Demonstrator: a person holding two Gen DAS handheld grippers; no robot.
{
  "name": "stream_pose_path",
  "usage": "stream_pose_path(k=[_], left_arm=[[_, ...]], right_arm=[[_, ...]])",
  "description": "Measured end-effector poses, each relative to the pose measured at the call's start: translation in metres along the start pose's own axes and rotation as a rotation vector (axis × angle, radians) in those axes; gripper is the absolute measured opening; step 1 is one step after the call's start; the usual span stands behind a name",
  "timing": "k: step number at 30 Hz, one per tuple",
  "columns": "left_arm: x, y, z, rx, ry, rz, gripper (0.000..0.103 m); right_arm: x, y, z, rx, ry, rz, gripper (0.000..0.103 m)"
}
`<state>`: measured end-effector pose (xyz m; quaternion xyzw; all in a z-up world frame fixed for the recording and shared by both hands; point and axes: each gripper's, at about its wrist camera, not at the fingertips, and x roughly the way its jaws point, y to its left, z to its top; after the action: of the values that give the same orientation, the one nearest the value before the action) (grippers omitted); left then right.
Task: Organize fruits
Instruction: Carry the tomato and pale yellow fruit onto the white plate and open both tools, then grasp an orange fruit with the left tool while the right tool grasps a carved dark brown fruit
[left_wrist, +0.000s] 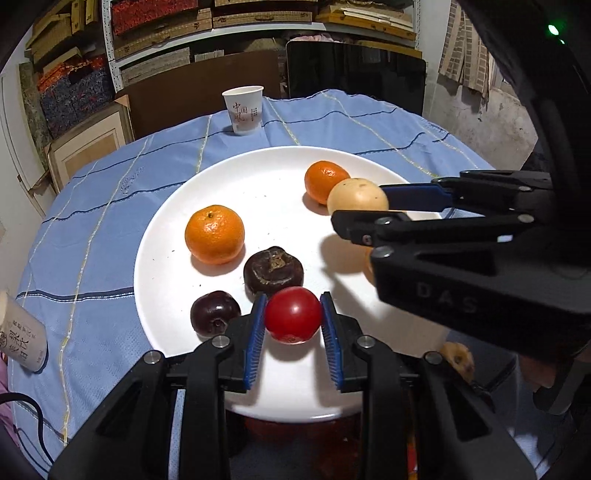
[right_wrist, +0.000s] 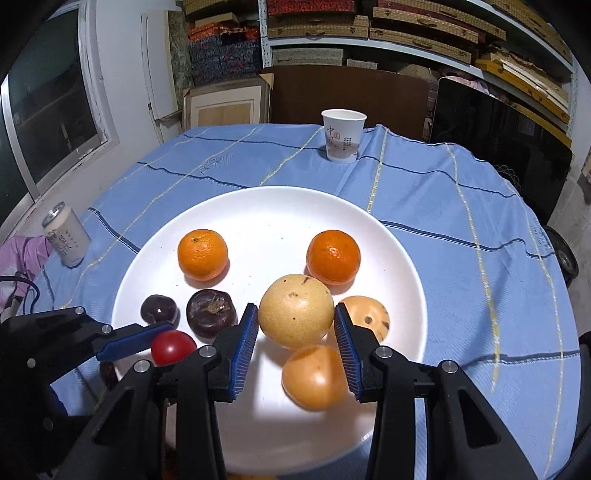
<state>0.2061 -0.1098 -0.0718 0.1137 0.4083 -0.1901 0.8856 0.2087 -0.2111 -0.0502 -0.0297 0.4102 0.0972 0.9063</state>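
Note:
A white plate lies on the blue cloth. My left gripper is shut on a red tomato just above the plate's near edge. My right gripper is shut on a pale yellow fruit held above the plate. On the plate lie two oranges, two dark fruits and two yellow-orange fruits.
A paper cup stands at the table's far side. A drink can stands at the left. Shelves, boxes and a dark screen surround the table. A black cable lies at the left edge.

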Motion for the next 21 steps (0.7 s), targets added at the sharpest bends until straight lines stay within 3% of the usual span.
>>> stream_pose_path(k=[4, 7, 9, 12, 18, 21], left_arm=[[0.007, 0.002, -0.002, -0.001, 0.013, 0.006, 0.029], [0.008, 0.003, -0.001, 0.0, 0.012, 0.008, 0.032], [0.003, 0.002, 0.0, 0.002, -0.002, 0.017, 0.047], [-0.01, 0.003, 0.001, -0.006, -0.037, 0.03, 0.058], [-0.044, 0.01, -0.009, -0.033, -0.09, 0.042, 0.076], [-0.065, 0.014, -0.02, -0.042, -0.108, 0.034, 0.078]], right_arm=[[0.007, 0.004, 0.003, -0.013, -0.001, 0.004, 0.043], [0.002, 0.006, 0.004, -0.028, -0.03, -0.02, 0.056], [-0.005, 0.005, 0.004, -0.028, -0.043, -0.028, 0.056], [-0.014, -0.001, 0.002, -0.012, -0.056, -0.042, 0.056], [-0.046, -0.014, -0.014, 0.049, -0.081, -0.035, 0.056], [-0.065, -0.017, -0.029, 0.078, -0.09, -0.022, 0.056]])
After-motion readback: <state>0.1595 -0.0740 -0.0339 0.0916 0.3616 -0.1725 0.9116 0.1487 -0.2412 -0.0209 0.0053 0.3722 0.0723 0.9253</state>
